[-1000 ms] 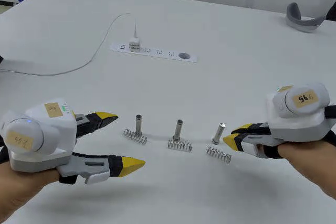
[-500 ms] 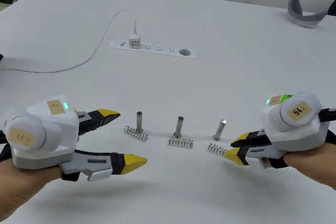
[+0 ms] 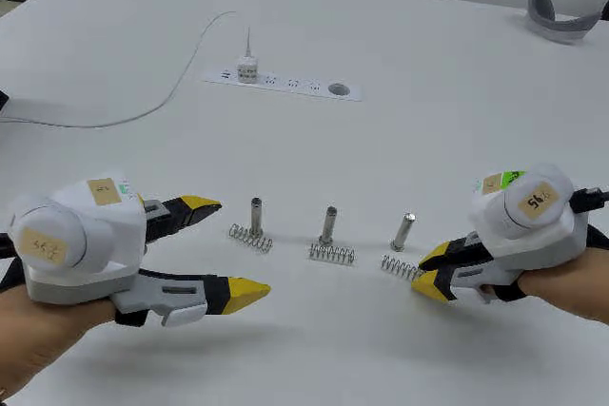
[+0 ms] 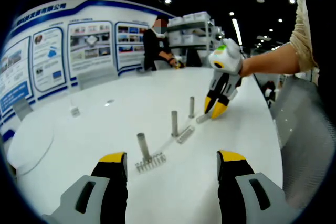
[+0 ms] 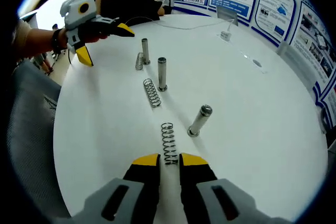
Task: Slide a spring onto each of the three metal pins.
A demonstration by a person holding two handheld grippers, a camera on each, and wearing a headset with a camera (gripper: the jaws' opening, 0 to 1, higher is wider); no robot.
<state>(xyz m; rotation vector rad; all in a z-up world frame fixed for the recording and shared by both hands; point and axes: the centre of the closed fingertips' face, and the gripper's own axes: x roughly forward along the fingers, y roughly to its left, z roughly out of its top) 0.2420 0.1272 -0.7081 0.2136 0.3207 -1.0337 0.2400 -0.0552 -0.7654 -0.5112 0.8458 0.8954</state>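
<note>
Three metal pins stand upright in a row on the white table: left pin (image 3: 256, 217), middle pin (image 3: 329, 224), right pin (image 3: 403, 231). A spring lies at the foot of each: left spring (image 3: 250, 237), middle spring (image 3: 331, 254), right spring (image 3: 401, 267). My right gripper (image 3: 426, 271) is low on the table and only narrowly open. In the right gripper view the right spring (image 5: 168, 141) has its near end between the tips of the right gripper (image 5: 169, 161). My left gripper (image 3: 228, 246) is wide open and empty, left of the left pin (image 4: 143, 147).
A white power strip (image 3: 282, 86) with a plugged adapter (image 3: 247, 67) and a trailing cable (image 3: 143, 116) lies further back. A grey curved object (image 3: 557, 24) sits at the far right corner. A person (image 4: 157, 45) stands beyond the table.
My right gripper has come down and forward, so its tips now reach the right spring's end. My left gripper has stayed in place and open. The head camera has tilted a little.
</note>
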